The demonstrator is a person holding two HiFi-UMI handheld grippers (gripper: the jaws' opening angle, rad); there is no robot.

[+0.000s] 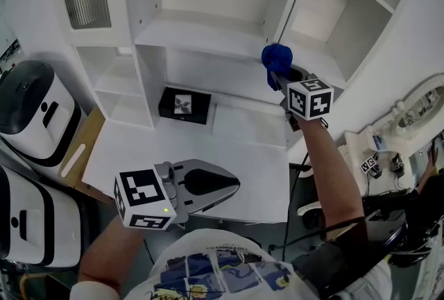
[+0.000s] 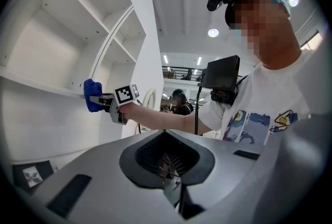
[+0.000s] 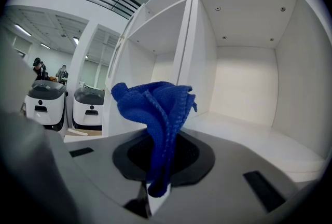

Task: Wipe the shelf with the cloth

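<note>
- Now the right gripper (image 3: pixel 148 196) has its fingers pinched on the cloth (image 3: pixel 155 114), centre frame, near the shelf (image 3: pixel 249 132).
- Left gripper (image 2: pixel 173 187): fingers together, empty.
- Dragging could pull the bunched cloth free.

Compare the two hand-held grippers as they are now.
The right hand-held gripper holds the blue cloth; the left hand-held gripper holds nothing. The right one is raised by the shelf; the left one hangs low over the front edge of the desk. Both have their jaws shut.
</note>
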